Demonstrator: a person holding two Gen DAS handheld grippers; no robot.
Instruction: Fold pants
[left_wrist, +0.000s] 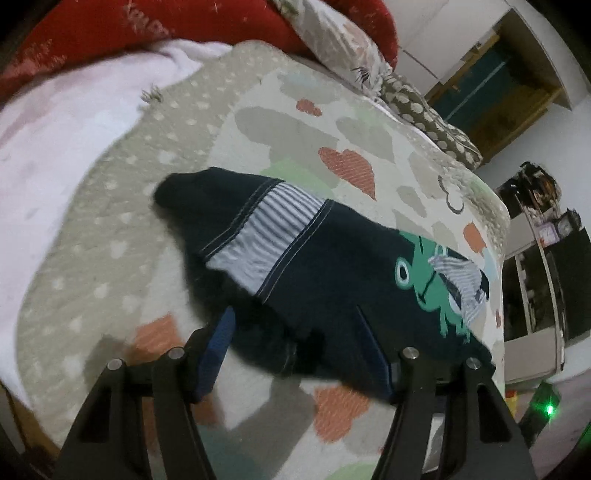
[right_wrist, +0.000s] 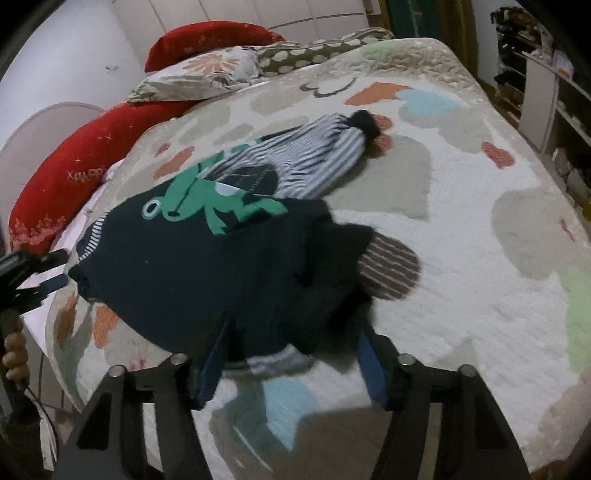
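Dark navy children's pants (left_wrist: 325, 280) with striped panels and a green frog patch (left_wrist: 428, 288) lie on the quilted bed cover (left_wrist: 332, 110). My left gripper (left_wrist: 299, 350) is open, its blue fingers (left_wrist: 218, 350) straddling the near edge of the pants. In the right wrist view the pants (right_wrist: 192, 280) lie across the bed with a striped leg (right_wrist: 317, 155) stretching away. My right gripper (right_wrist: 295, 362) is open around the near dark edge of the pants. The left gripper (right_wrist: 48, 273) shows at the pants' left end.
Red pillows (right_wrist: 74, 173), a floral pillow (right_wrist: 199, 77) and a dotted pillow (right_wrist: 321, 51) lie at the head of the bed. A pink blanket (left_wrist: 66, 129) lies at the left. Shelves (right_wrist: 554, 92) stand beyond the bed's right edge.
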